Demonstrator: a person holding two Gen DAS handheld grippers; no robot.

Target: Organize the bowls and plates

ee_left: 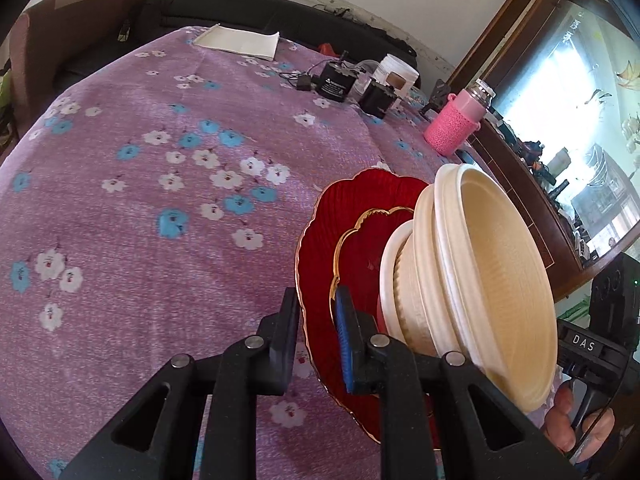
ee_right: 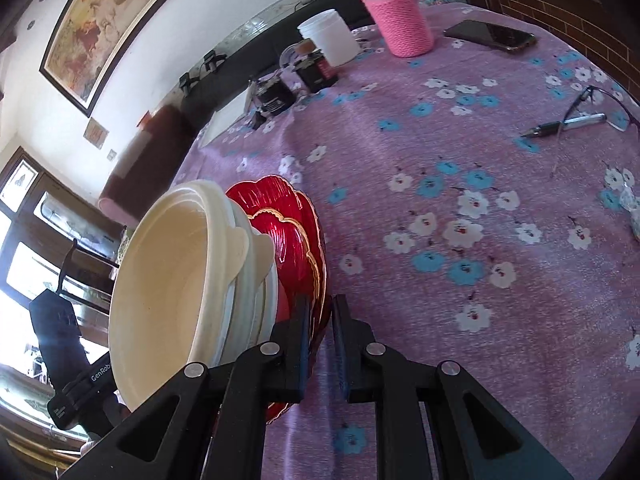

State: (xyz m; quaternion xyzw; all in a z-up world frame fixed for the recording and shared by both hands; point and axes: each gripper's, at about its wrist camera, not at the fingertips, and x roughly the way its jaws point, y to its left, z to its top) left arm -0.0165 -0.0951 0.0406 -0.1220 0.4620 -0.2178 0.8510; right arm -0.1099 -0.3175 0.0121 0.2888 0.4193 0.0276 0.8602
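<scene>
Table [ee_left: 120,208], purple flowered cloth, fills both views. Far edge carries clutter: pink bottle [ee_left: 456,120], white tub [ee_left: 396,72], two black boxes [ee_left: 334,82]. Phone [ee_right: 490,35], pen [ee_right: 568,124] and glasses [ee_right: 600,108] lie far right in the right wrist view. The near and middle cloth is bare.

Stack: large red plate [ee_left: 340,216] at the bottom, smaller gold-rimmed red plate [ee_left: 360,248] nested on it, cream bowls [ee_left: 492,264] on top. It appears carried clear of the cloth between the two grippers, though I cannot rule out contact underneath. In both views it looks steeply tilted; part of that may be camera roll.

Left gripper [ee_left: 318,340]: jaws closed on the plate rims at the stack's left edge, one finger under, the blue pad on top. Right gripper [ee_right: 320,344]: jaws closed on the rims at the opposite edge; how much rim sits between the pads is hard to read here.

Step judged: two-handed carry of the finished stack to a resting place.

Notes for doing it well:
- Keep both wrists matched in height and roll so the plates stay level; bowls are loose and nothing but friction holds them.
- Keep spacing between hands constant; don't pull the rims apart.
- Aim for bare cloth, well clear of the pen and bottle.
- Lower flat, then release both sides together.
</scene>
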